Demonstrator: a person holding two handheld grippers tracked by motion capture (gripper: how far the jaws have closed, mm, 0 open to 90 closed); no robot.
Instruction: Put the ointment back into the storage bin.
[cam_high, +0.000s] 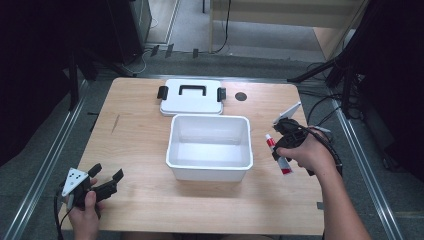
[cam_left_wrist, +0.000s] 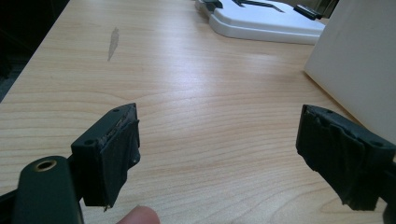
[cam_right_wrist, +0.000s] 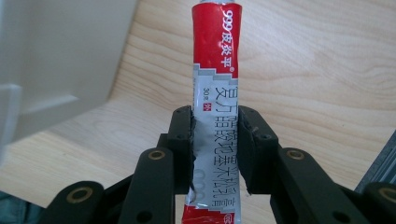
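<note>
The right gripper (cam_right_wrist: 215, 135) pinches the ointment tube (cam_right_wrist: 215, 93); that slick tube could slip out beside the white box (cam_high: 210, 147). The left gripper (cam_left_wrist: 219, 154) idles apart.

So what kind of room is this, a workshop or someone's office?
Most likely a lab or test room set up for recording. A bare wooden table stands inside metal rails, cables trail over grey carpet, and a person works hand-held grippers, the right gripper clamping a red-and-white ointment tube.
</note>
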